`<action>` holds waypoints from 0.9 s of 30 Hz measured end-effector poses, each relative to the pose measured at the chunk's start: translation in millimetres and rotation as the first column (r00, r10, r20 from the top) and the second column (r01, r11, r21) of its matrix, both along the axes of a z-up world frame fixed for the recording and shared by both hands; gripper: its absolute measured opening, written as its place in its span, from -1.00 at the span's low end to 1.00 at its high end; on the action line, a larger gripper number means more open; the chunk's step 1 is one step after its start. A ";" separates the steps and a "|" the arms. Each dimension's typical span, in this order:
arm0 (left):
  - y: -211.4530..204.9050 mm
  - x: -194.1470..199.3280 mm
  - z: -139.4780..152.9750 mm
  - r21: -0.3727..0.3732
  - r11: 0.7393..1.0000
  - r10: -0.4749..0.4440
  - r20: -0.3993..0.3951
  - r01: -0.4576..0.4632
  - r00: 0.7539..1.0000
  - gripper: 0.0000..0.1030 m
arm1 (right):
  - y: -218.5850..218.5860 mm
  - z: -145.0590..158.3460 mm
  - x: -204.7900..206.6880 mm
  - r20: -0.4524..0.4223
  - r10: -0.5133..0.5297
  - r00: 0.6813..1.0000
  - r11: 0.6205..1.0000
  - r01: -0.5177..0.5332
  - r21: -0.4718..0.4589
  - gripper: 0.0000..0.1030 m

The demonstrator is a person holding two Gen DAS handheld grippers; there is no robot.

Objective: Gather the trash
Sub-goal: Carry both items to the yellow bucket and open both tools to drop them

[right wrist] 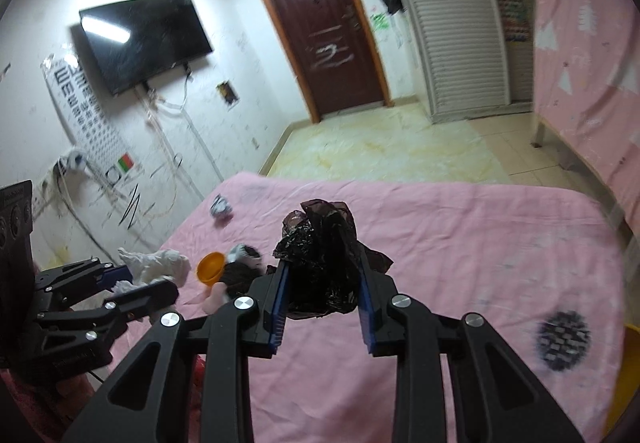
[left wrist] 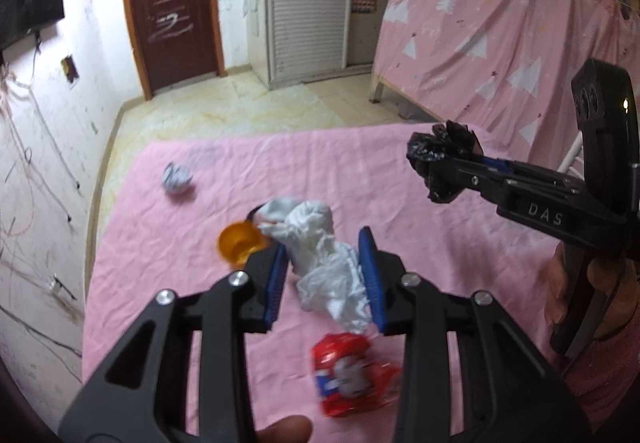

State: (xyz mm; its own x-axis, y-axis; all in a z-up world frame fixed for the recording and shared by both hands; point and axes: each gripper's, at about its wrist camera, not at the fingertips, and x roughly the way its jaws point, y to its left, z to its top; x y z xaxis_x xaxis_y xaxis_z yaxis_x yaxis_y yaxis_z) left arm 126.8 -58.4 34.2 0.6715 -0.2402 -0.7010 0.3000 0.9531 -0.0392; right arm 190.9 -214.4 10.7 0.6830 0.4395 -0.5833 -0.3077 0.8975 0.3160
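Note:
My left gripper (left wrist: 325, 275) is shut on a crumpled white tissue wad (left wrist: 324, 255), held above the pink bed sheet (left wrist: 420, 243). My right gripper (right wrist: 323, 299) is shut on a crumpled black plastic bag (right wrist: 320, 255); it also shows in the left wrist view (left wrist: 440, 159) at the right. On the sheet lie an orange cup (left wrist: 238, 241), a red snack wrapper (left wrist: 352, 379) below the left gripper, and a small crumpled paper ball (left wrist: 176, 179) near the far left corner. The left gripper with the tissue (right wrist: 160, 263) shows at the left of the right wrist view.
A dark spiky ball (right wrist: 564, 339) lies on the sheet at the right. A yellow container edge (right wrist: 628, 383) shows at the far right. Beyond the bed are tiled floor (right wrist: 380, 147), a brown door (right wrist: 328, 27), a wall TV (right wrist: 144, 39) and a pink-curtained bunk (left wrist: 500, 35).

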 end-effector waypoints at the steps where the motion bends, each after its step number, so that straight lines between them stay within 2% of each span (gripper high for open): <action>1: -6.0 -1.6 2.0 0.001 1.000 -0.010 0.007 0.010 1.000 -0.36 | -10.6 1.9 -5.1 0.012 -0.021 1.000 1.000 0.021 0.006 -0.55; 6: -41.1 -8.9 13.6 0.008 0.997 -0.072 0.038 0.071 0.997 -0.36 | -61.8 6.2 -27.0 0.056 -0.134 0.989 0.991 0.133 0.028 -0.55; 15: -110.3 -17.3 23.8 0.022 0.982 -0.187 0.058 0.186 0.981 -0.36 | -160.2 1.9 -69.5 0.089 -0.331 0.939 0.943 0.325 0.069 -0.55; 22: -169.6 -21.8 23.6 0.051 0.960 -0.278 0.051 0.276 0.959 -0.36 | -226.2 -8.5 -99.1 0.084 -0.450 0.889 0.891 0.439 0.117 -0.55; 27: -218.3 -24.2 14.7 0.076 0.934 -0.352 0.018 0.350 0.936 -0.36 | -258.6 -16.8 -113.3 0.085 -0.505 0.859 0.862 0.496 0.106 -0.54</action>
State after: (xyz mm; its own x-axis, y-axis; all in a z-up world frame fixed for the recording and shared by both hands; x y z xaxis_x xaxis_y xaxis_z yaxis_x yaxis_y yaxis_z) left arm 102.6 -276.8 48.9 0.5749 -0.4151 -0.7051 0.6157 0.7870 0.0387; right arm 77.6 -472.9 -6.1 0.8788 0.0623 -0.4730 0.1410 0.9133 0.3821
